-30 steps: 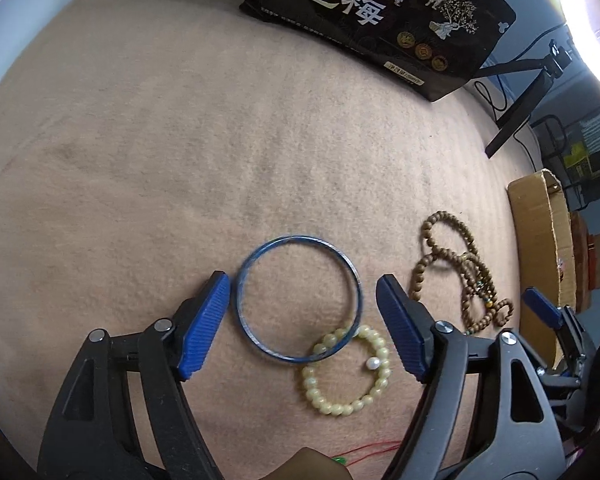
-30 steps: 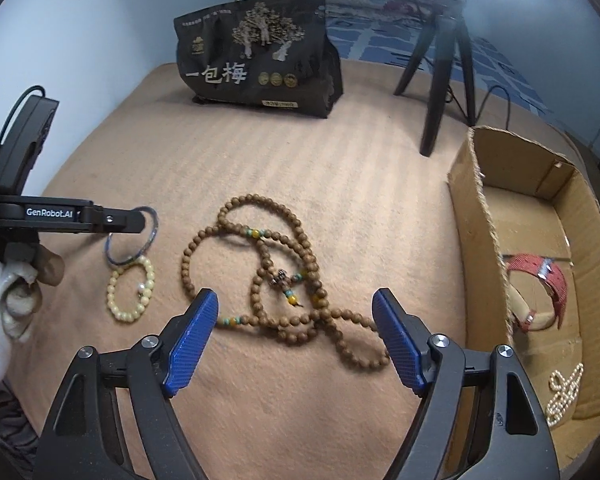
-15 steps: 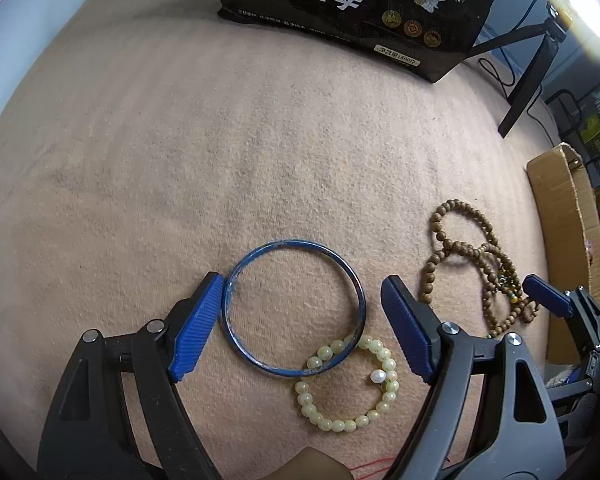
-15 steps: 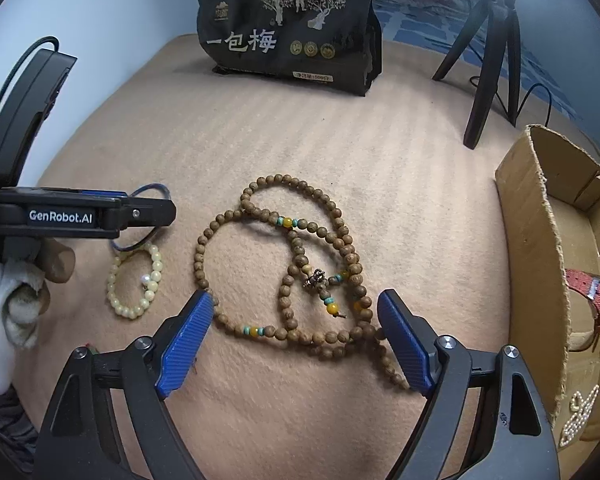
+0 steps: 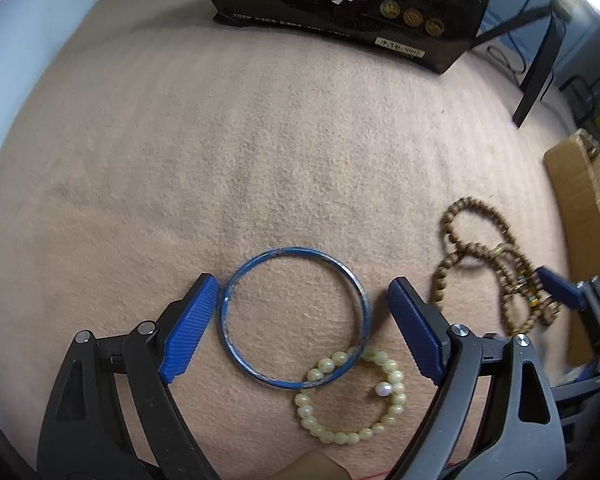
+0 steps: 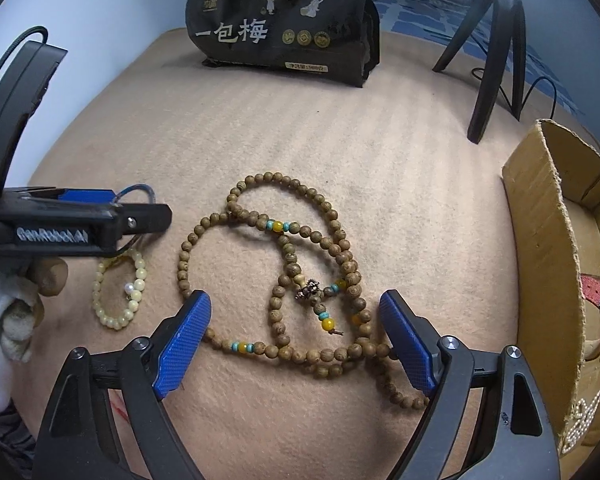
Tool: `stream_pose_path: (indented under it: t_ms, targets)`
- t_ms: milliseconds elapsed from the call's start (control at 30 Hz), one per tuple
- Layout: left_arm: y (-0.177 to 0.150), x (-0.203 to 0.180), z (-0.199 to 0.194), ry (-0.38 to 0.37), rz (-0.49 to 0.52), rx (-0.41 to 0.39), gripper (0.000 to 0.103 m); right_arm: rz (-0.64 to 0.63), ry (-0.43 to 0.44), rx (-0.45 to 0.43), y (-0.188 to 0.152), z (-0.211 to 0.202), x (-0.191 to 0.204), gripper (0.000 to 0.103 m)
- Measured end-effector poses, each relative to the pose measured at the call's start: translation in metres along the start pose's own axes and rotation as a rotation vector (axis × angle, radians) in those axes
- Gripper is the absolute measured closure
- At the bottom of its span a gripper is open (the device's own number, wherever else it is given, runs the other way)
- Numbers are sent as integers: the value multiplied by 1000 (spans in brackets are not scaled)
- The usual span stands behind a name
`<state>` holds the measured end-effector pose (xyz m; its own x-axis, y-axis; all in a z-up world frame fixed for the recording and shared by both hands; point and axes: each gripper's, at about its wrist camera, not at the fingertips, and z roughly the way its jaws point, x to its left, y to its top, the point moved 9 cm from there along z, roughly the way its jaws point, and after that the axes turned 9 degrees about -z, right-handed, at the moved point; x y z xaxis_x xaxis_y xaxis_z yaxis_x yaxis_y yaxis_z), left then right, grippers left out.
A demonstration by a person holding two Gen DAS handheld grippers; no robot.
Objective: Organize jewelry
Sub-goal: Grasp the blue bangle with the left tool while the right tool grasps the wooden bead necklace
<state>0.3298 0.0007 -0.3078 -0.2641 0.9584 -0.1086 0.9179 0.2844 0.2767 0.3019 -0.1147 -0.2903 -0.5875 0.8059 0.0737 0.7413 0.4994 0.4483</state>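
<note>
A blue bangle (image 5: 236, 350) lies flat on the beige cloth, between the fingers of my open left gripper (image 5: 300, 330). A pale yellow bead bracelet (image 5: 352, 436) with one white pearl overlaps the bangle's near right edge; it also shows in the right wrist view (image 6: 118, 322). A long brown wooden bead necklace (image 6: 312, 236) lies tangled between the fingers of my open right gripper (image 6: 296, 344); it also shows at the right of the left wrist view (image 5: 480, 248). The left gripper's side (image 6: 100, 220) hides most of the bangle in the right wrist view.
A cardboard box (image 6: 548, 248) stands at the right, holding a red watch strap (image 6: 598, 300) and a pearl piece (image 6: 580, 424). A black snack bag (image 6: 284, 20) stands at the back. A black tripod (image 6: 496, 60) stands behind the box.
Both grippers have moved forward and lower. The bangle now sits squarely between the left fingers, the necklace between the right fingers. Nothing has been picked up.
</note>
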Motion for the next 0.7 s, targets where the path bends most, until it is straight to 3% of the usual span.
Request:
stream_pose_path:
  t_ms: [133,300,467,567,700]
  targets:
    - [2,0,0,26,7,-22,29,-9,19,-1,3,3,4,17]
    - [5,2,0,8,11,-30,29,-26,44,25,3,15,11,4]
    - [6,17,-1,-3,17,-33,29,-113,-18,77,3,26,19,3]
    - [7,23,-4,-9,16,-32,29,-95,-7,81,5,28,19,2]
    - [5,29,-10,-15,10,-34,29,-97,-17,86,8,29,16,9]
